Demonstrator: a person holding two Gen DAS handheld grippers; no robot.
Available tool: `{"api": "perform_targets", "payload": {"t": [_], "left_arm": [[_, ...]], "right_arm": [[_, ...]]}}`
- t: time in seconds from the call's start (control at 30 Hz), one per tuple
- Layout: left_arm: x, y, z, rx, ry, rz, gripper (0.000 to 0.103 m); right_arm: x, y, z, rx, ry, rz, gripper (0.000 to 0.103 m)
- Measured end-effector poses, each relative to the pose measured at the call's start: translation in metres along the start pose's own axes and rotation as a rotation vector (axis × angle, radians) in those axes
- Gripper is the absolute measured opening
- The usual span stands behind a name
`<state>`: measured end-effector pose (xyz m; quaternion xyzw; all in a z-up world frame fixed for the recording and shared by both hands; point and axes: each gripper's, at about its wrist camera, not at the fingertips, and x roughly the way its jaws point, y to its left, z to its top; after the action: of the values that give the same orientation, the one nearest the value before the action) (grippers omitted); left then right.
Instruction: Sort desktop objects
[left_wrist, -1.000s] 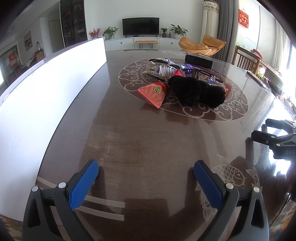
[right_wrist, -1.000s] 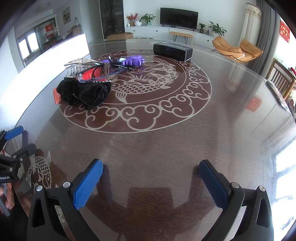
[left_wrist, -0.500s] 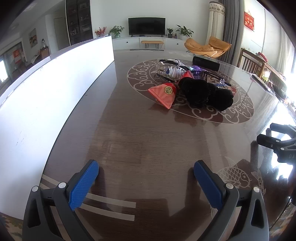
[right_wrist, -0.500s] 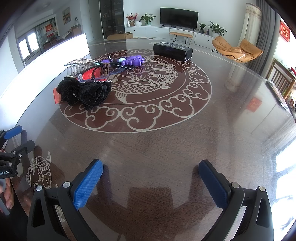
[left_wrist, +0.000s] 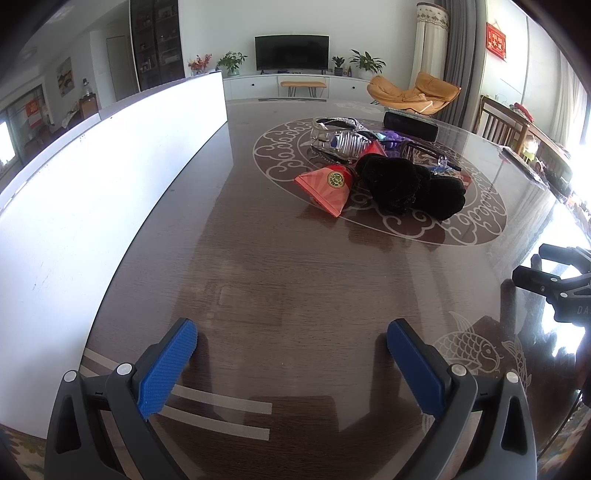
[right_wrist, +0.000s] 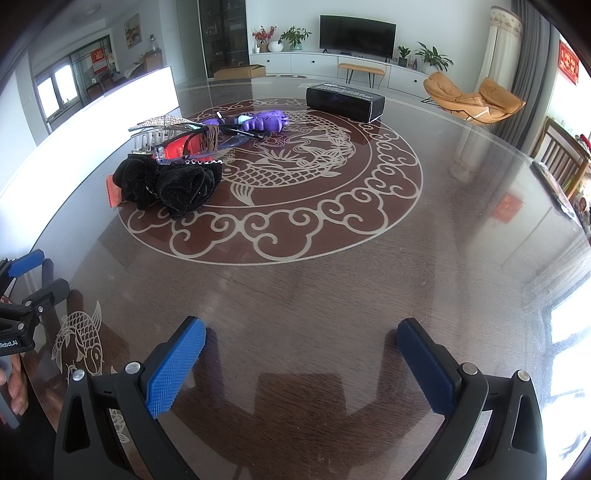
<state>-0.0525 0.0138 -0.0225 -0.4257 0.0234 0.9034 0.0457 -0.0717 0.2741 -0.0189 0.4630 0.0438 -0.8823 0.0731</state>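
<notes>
A heap of small things is seen on the round pattern of the desk (left_wrist: 258, 258), toward its left part in the right wrist view. A red paper fan (left_wrist: 327, 184) lies at the near left of the heap, its wide edge turned toward the left tongs (left_wrist: 291, 349) and its narrow end pointing back into the heap. A black cloth bundle (right_wrist: 168, 184) is laid just beside it, touching it, with its long axis running across the pattern's edge. Glasses (right_wrist: 184, 147) rest on top behind the bundle, long axis left to right. A purple toy (right_wrist: 264, 121) lies farther back, and a black box (right_wrist: 343, 101) stands apart beyond it, its long side facing the camera.

The left tongs are held wide apart above bare wood, nothing between the blue pads. The right tongs (right_wrist: 301, 350) are likewise spread wide and hold nothing; both are kept well short of the heap.
</notes>
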Motion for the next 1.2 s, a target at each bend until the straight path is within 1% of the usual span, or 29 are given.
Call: {"api": "perform_targets", "payload": {"t": [0.3,0.6,0.87,0.93,1.03,1.07,1.13,1.2], "left_arm": [[0.000,0.000,0.000,0.000,0.000,0.000,0.103],[0.001,0.025,0.003,-0.069,0.011,0.052,0.103],[0.001,0.028,-0.001,-0.075,-0.012,0.060,0.103],[0.001,0.027,-0.001,-0.076,-0.019,0.064,0.103],[0.001,0.027,-0.001,-0.080,-0.027,0.069,0.103],[0.001,0.027,-0.001,-0.080,-0.029,0.069,0.103],[0.001,0.027,-0.001,-0.081,-0.032,0.069,0.103],[0.002,0.027,-0.001,-0.081,-0.035,0.069,0.103]], "right_arm": [[0.001,0.000,0.000,0.000,0.000,0.000,0.103],[0.001,0.000,0.001,-0.001,0.000,0.001,0.103],[0.002,0.000,0.002,-0.003,0.009,0.001,0.103],[0.004,0.002,0.007,0.002,0.035,0.008,0.103],[0.006,0.015,0.022,-0.021,0.036,0.106,0.103],[0.006,0.021,0.030,-0.033,0.022,0.112,0.103],[0.007,0.034,0.048,-0.058,-0.006,0.092,0.103],[0.008,0.043,0.066,-0.051,-0.048,0.076,0.103]]}}
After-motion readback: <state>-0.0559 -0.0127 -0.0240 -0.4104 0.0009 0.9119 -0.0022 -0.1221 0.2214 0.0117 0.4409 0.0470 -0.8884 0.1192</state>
